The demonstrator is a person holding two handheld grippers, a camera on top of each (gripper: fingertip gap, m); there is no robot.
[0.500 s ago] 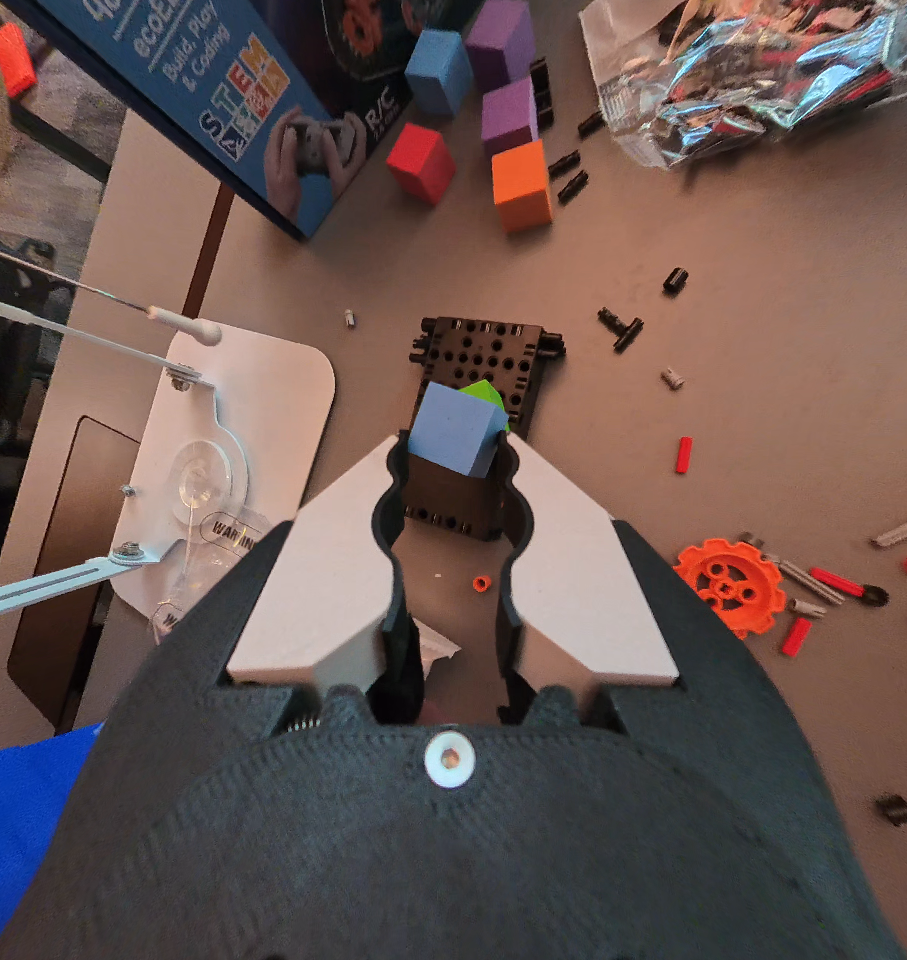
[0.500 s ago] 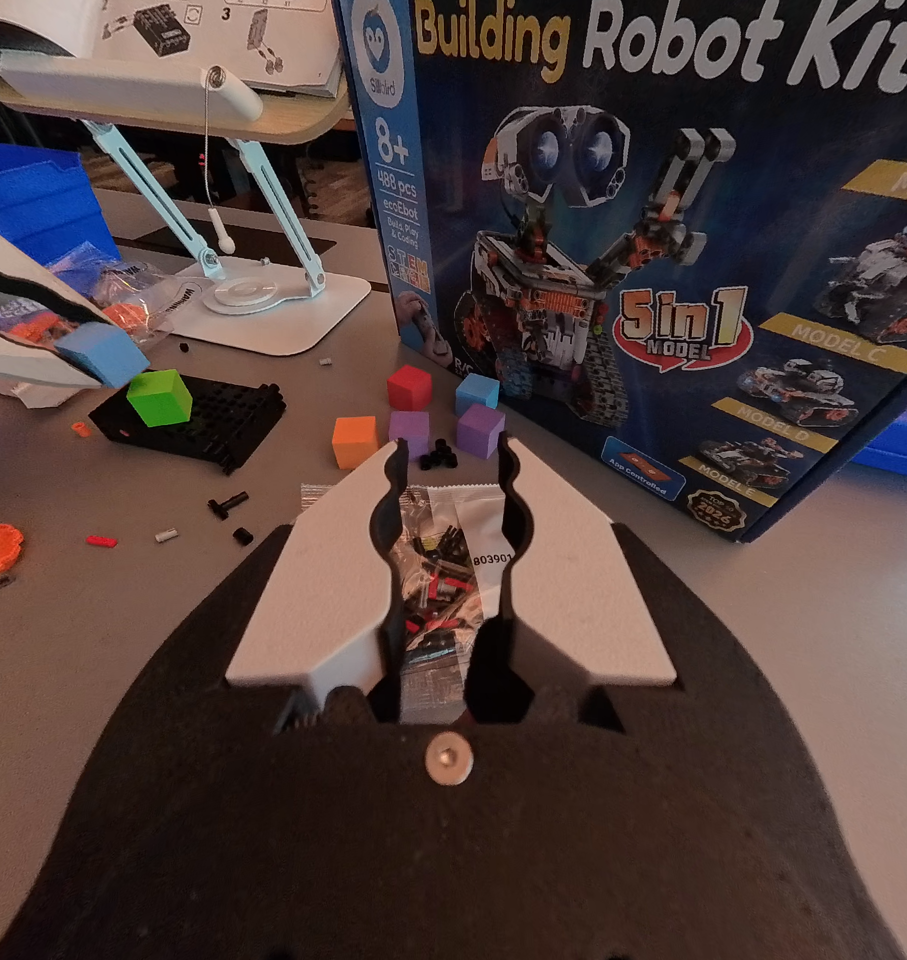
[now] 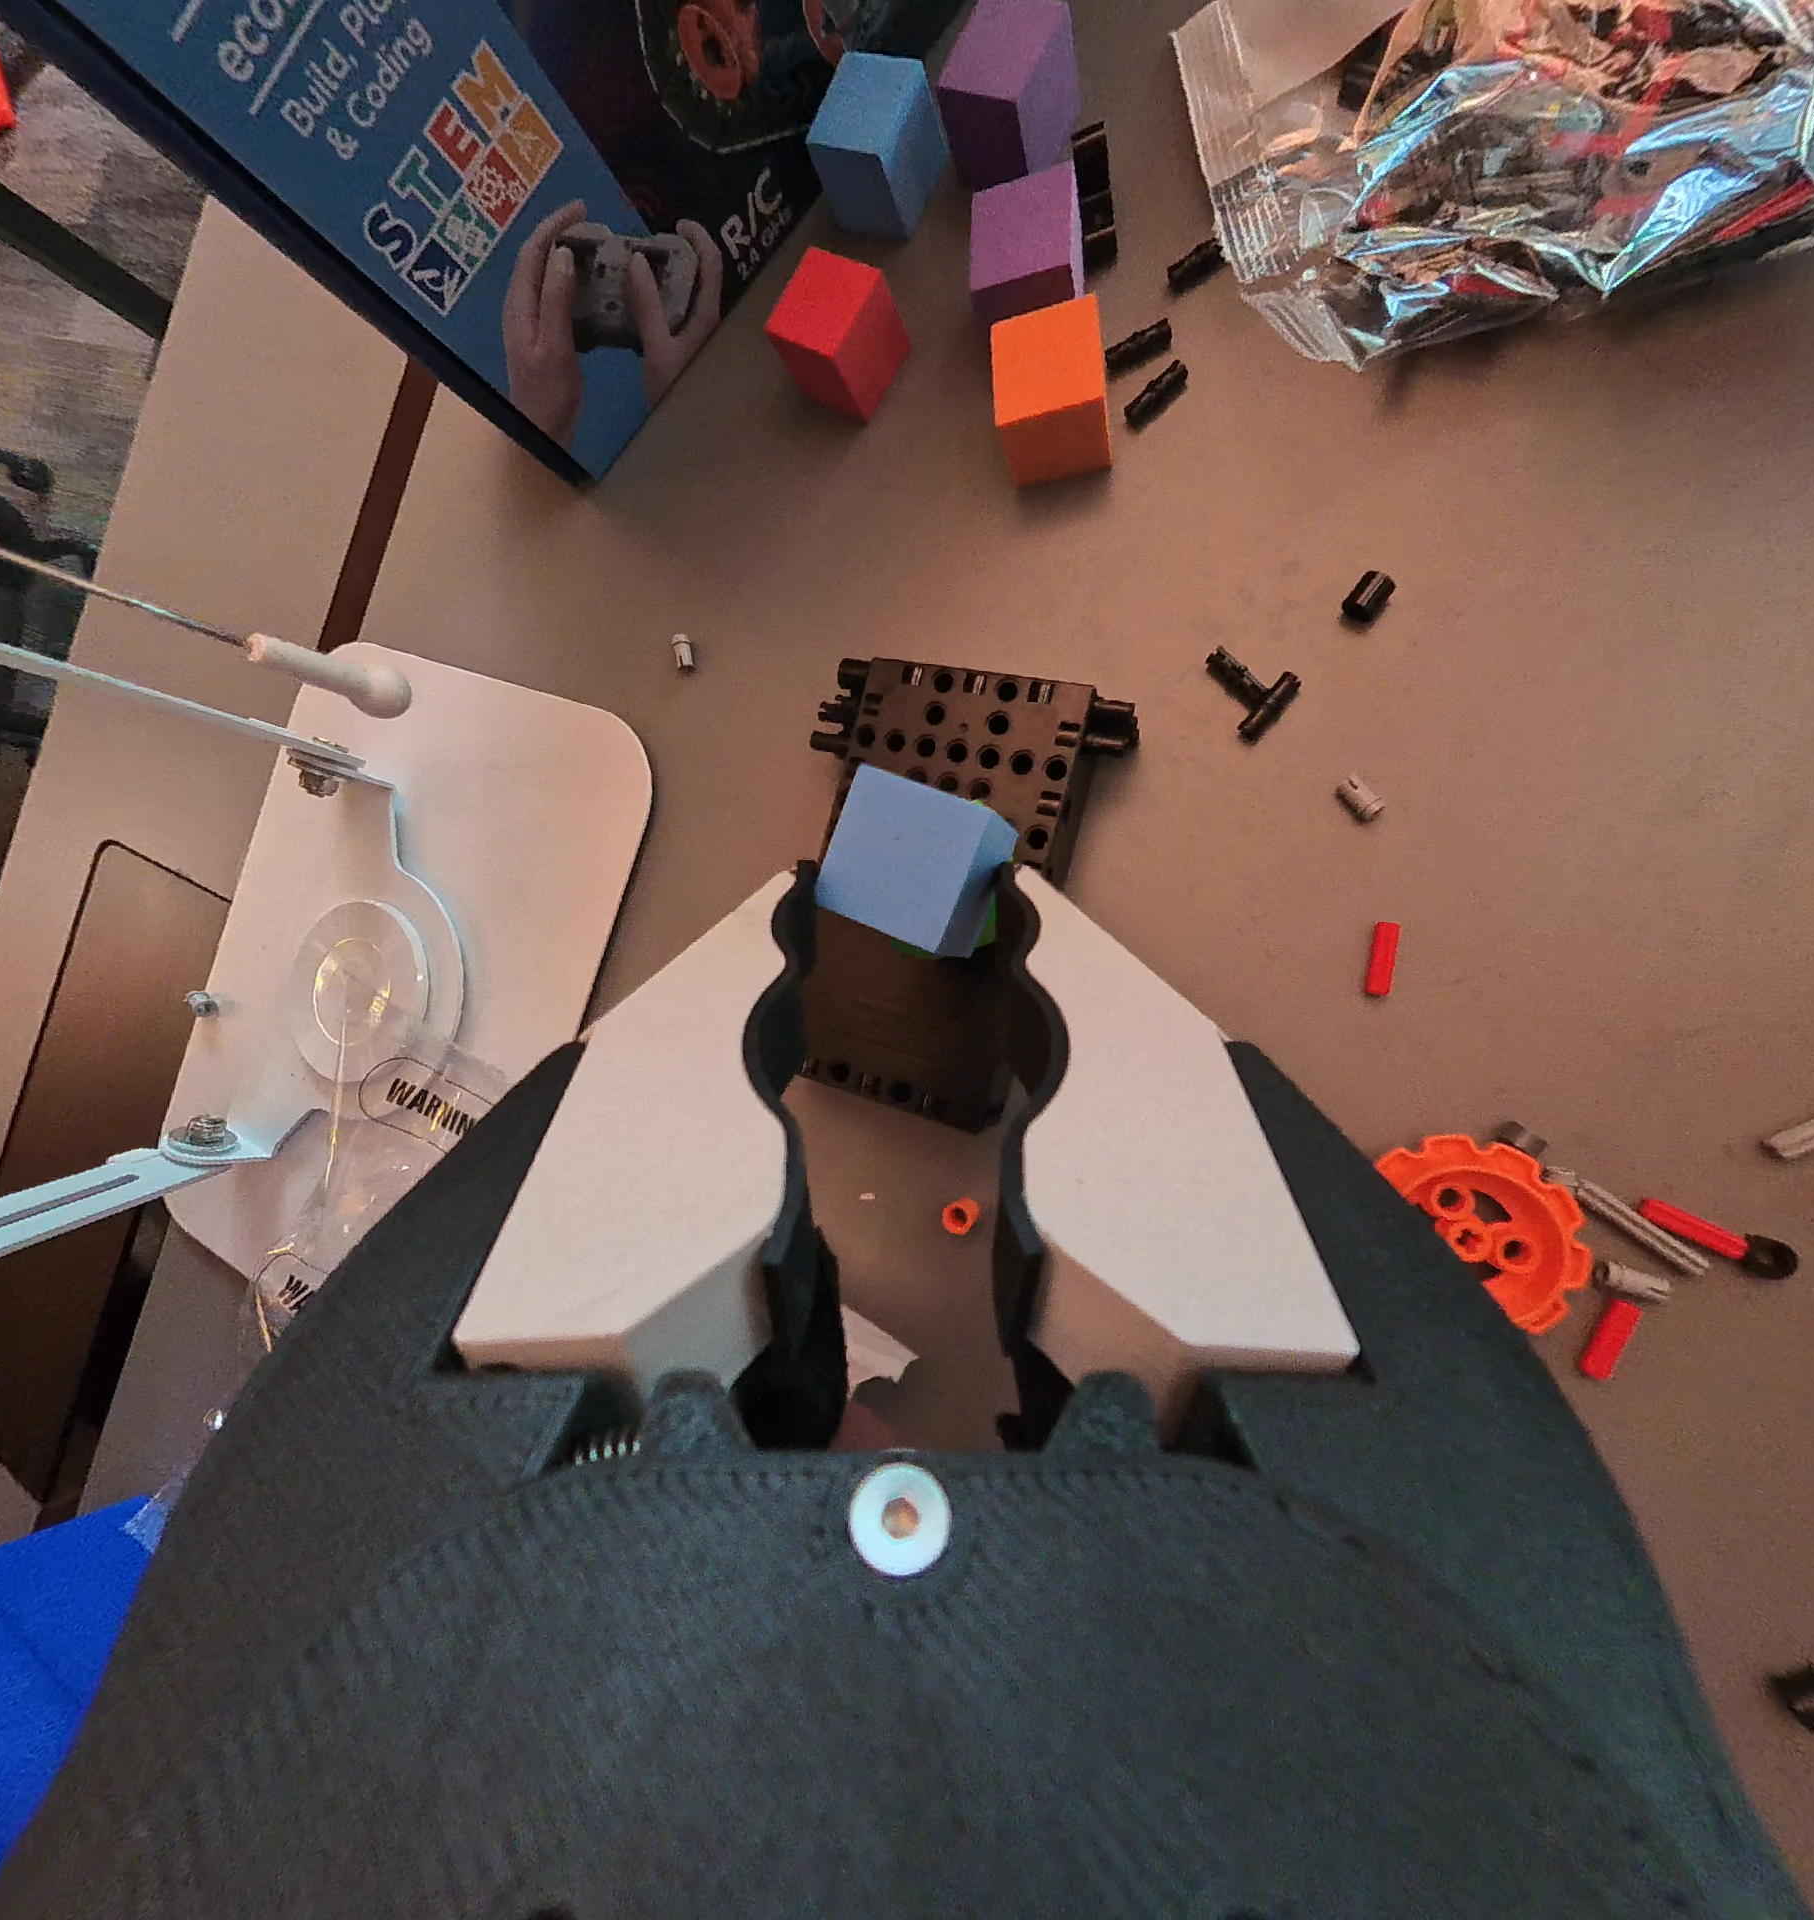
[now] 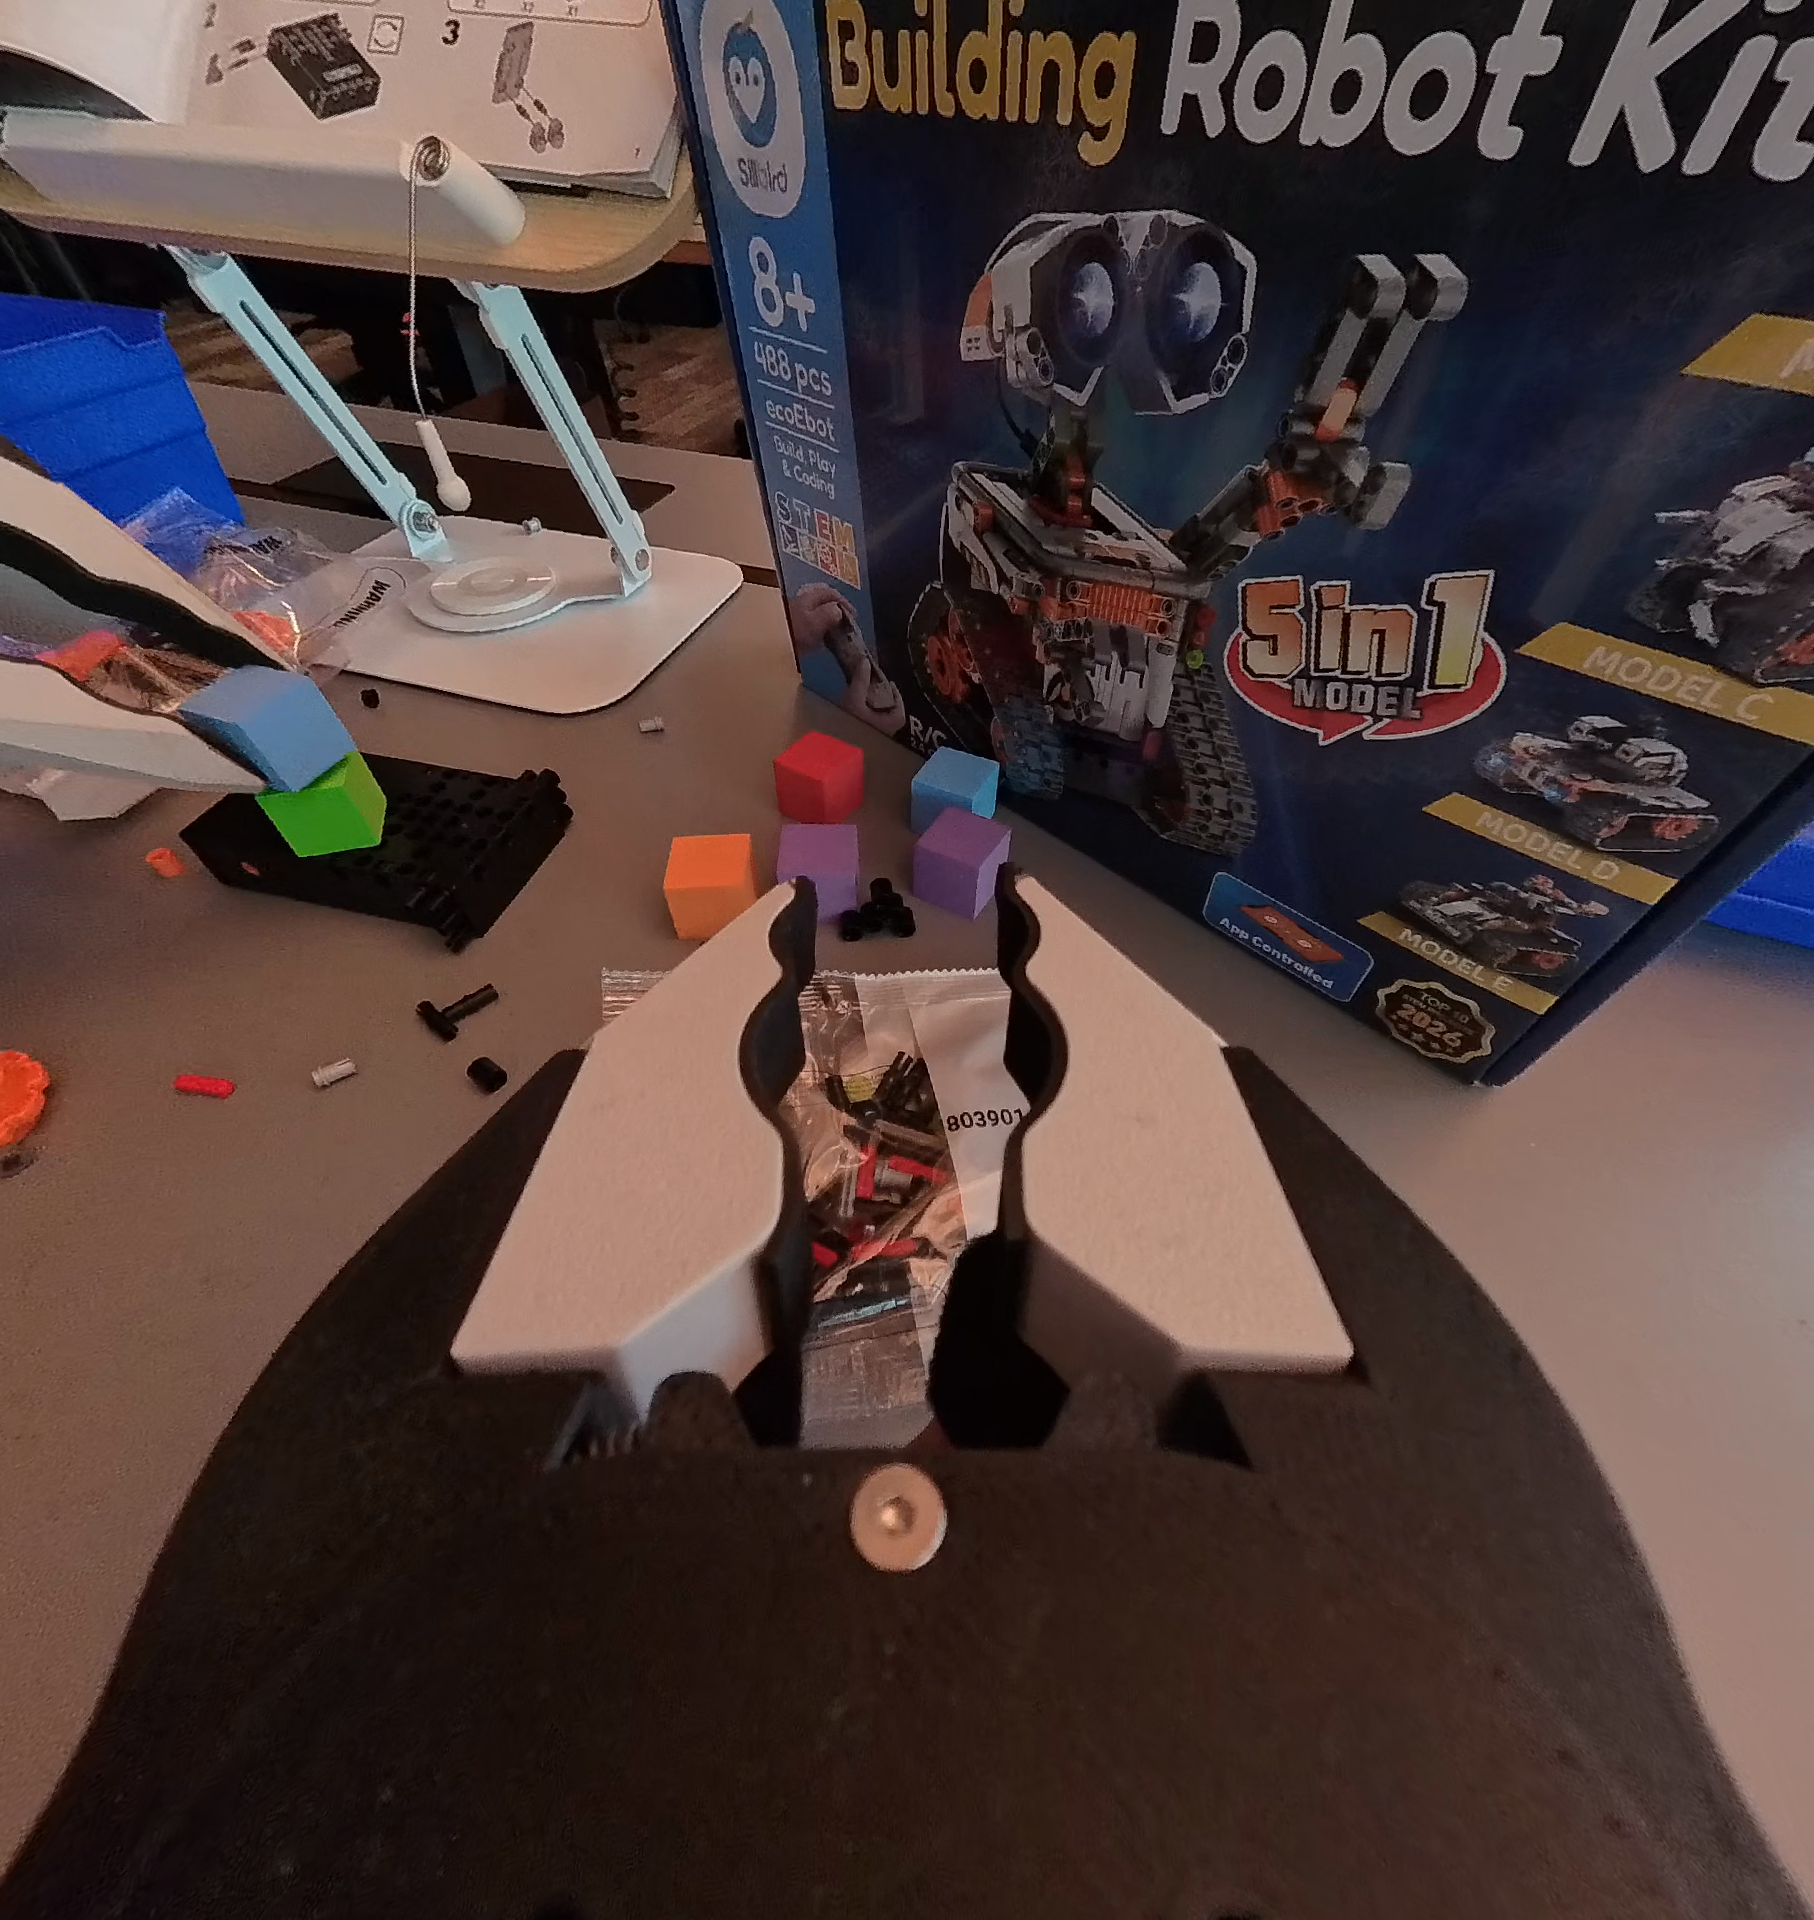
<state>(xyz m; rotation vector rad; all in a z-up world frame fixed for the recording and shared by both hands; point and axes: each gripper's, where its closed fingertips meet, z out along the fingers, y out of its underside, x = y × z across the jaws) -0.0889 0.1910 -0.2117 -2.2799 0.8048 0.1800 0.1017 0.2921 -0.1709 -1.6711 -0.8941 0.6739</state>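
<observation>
My left gripper [image 3: 908, 883] is shut on a light blue cube [image 3: 908, 871] at its fingertips. The cube rests on top of a green cube [image 4: 326, 805], which sits on a black perforated block [image 3: 970, 743]. In the left wrist view only slivers of the green cube [image 3: 981, 920] show under the blue one. The right wrist view shows the left gripper's fingers [image 4: 103, 753] with the blue cube [image 4: 274, 722] at the far left. My right gripper [image 4: 903, 894] is open and empty above a clear bag of small parts [image 4: 882, 1153].
Red [image 4: 818, 774], orange [image 4: 709, 883], blue [image 4: 953, 787] and two purple cubes [image 4: 960, 860] lie before a large kit box [image 4: 1298, 520]. A white stand base [image 3: 425, 935], an orange gear [image 3: 1485, 1231], a crinkled bag [image 3: 1526, 166] and scattered small pins [image 3: 1251, 691] lie around. Left tips to right tips: about 20 cm.
My left gripper has moved the blue cube down and over the green cube, which it now touches and mostly covers. The right gripper has not moved.
</observation>
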